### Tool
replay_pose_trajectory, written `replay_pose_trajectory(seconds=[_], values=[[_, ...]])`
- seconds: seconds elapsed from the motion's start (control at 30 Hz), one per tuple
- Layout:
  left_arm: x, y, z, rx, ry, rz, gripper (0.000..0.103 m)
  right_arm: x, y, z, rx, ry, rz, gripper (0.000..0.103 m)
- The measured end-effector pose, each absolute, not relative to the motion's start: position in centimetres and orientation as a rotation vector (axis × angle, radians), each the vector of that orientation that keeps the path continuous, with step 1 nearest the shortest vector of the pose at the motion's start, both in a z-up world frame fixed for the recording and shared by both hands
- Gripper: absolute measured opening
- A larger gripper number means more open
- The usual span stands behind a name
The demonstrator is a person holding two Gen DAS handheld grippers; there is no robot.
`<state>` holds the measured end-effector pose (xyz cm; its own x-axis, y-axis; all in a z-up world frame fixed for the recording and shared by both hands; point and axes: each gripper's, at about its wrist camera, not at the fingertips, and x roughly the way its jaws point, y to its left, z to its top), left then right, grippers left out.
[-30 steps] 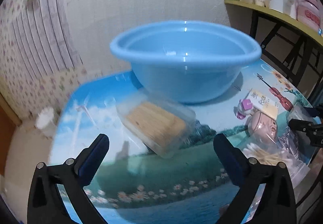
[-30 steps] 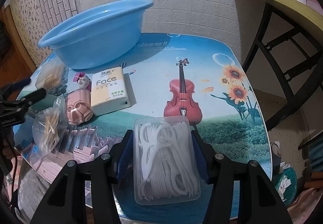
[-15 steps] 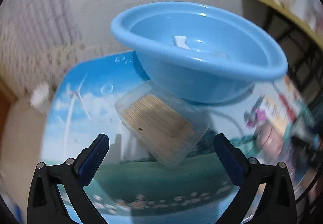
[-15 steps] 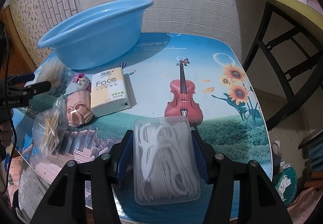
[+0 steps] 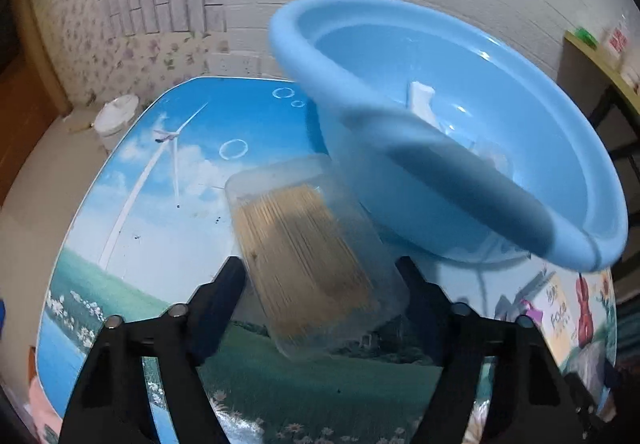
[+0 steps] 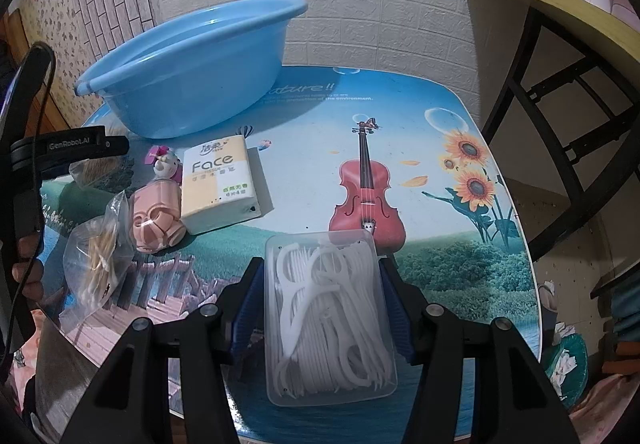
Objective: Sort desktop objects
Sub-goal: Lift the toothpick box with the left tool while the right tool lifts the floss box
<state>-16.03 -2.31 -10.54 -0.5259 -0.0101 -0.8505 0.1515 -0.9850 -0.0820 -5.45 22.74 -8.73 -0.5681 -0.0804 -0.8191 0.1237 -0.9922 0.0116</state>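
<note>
A clear box of toothpicks (image 5: 308, 256) lies on the picture-printed table (image 5: 160, 212) beside the blue basin (image 5: 440, 148). My left gripper (image 5: 320, 288) is open, its fingers on either side of the near end of the box; I cannot tell if they touch it. It shows at the left of the right wrist view (image 6: 72, 148). My right gripper (image 6: 324, 300) is shut on a clear box of white floss picks (image 6: 328, 320), held at the table's near edge. The basin (image 6: 192, 76) stands at the back left and holds a small white item (image 5: 420, 104).
A Face tissue pack (image 6: 218, 184), a pink holder (image 6: 156, 216), a small toy figure (image 6: 164, 164) and a plastic bag of cotton swabs (image 6: 96, 264) lie left of the floss box. A shelf with black legs (image 6: 560, 44) stands at the right. A white jar (image 5: 116, 120) sits beyond the table's left edge.
My left gripper has moved forward and turned, so the toothpick box now lies between its fingers, which have come closer together. The right gripper has held still with the floss box.
</note>
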Motion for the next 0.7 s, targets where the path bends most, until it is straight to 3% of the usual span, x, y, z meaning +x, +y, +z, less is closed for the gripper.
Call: replay_pose_trajectory(seconds=[0.2,0.57,0.67,0.7], values=[[-15.1,-3.4,-10.5,1.49,0.196,-2.712,0.065,-5.7,22.9,-8.8,1.394,0.073,-2.681,0.057],[-10.3,-4.4,-9.7,1.502,0.197,-2.722,0.065,-5.7,22.5,-8.8,1.399,0.045,-2.73,0.057],[-9.0,-5.4,-9.6,1.477,0.207,-2.705,0.067,-5.8,22.2,-8.8,1.4,0.038,-2.74,0.057],[-8.8,-5.7,-9.7,1.465,0.219,-2.687,0.072,-5.9,22.0,-8.8,1.398,0.041,-2.738,0.057]])
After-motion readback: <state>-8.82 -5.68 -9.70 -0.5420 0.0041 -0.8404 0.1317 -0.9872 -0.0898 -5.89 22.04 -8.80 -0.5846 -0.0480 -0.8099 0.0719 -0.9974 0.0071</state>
